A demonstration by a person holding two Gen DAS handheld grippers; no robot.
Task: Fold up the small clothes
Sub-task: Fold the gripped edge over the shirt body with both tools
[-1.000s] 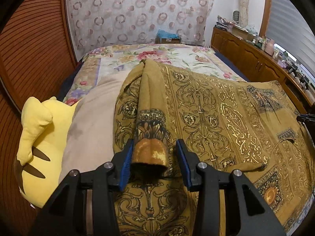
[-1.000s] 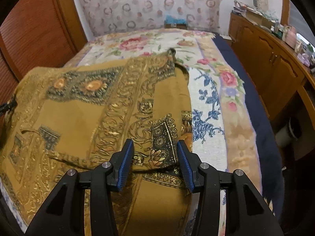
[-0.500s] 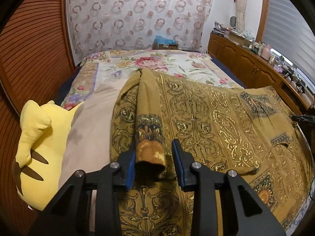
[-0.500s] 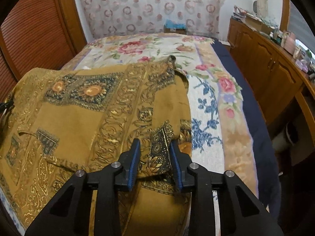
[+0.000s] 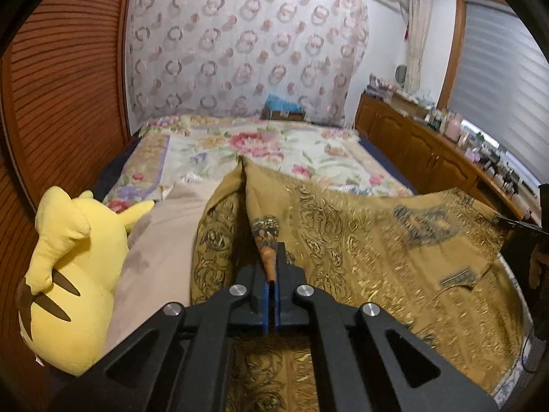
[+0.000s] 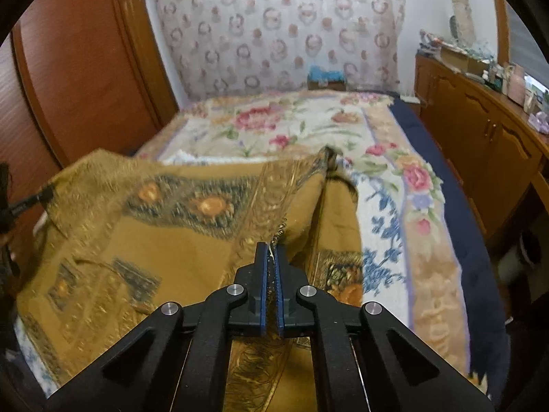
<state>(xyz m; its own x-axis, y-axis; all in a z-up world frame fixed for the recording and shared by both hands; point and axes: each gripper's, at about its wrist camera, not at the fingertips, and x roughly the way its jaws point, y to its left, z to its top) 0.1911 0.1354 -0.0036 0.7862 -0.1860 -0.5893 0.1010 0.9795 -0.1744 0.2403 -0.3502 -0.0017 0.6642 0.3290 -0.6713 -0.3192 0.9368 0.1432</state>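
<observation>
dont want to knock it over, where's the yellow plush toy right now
In the left wrist view, the yellow plush toy sits at the left edge of the bed, beside the beige blanket, left of the gold patterned garment.

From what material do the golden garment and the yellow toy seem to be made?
Golden garment: probably thin woven cloth, mustard, with shiny metallic gold print that glints; it drapes limply from both shut grippers. Yellow toy: plush, matte soft pile, rounded stuffed shape with brown stripes. Exact fibres cannot be told.
</observation>
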